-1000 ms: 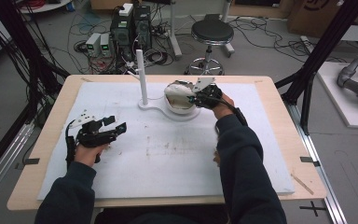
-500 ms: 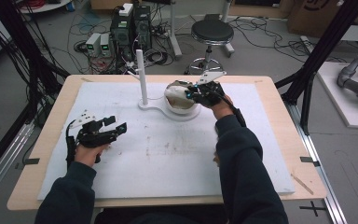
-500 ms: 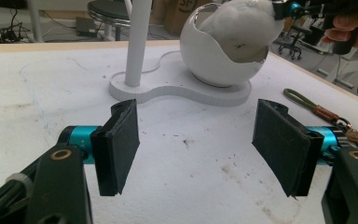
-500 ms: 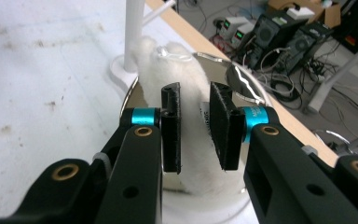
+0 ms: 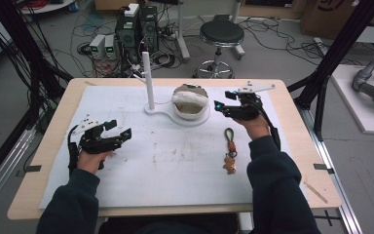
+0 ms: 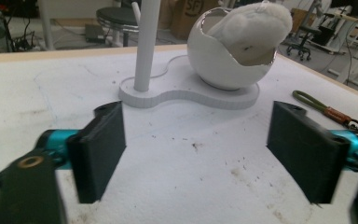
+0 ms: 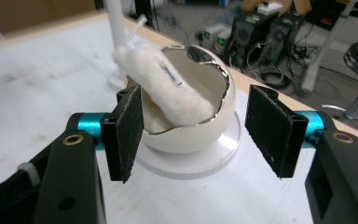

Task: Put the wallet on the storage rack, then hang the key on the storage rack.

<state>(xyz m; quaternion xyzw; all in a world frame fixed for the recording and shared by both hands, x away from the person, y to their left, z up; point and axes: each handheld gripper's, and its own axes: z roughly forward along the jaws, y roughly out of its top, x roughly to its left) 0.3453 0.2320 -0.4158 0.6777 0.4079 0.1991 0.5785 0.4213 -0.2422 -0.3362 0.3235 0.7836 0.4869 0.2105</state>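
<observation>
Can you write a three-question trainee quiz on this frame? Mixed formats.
1. True or false: the plush lies inside the egg bowl.
2. What lies on the mat near the right gripper? A) keychain B) spoon C) cloth
3. Fill in: the left gripper holds ____.

Key:
1. True. It rests in the bowl and sticks out over the rim.
2. A. The keychain lies flat beside the right hand.
3. Nothing. Its jaws stand open over the bare mat.
</observation>
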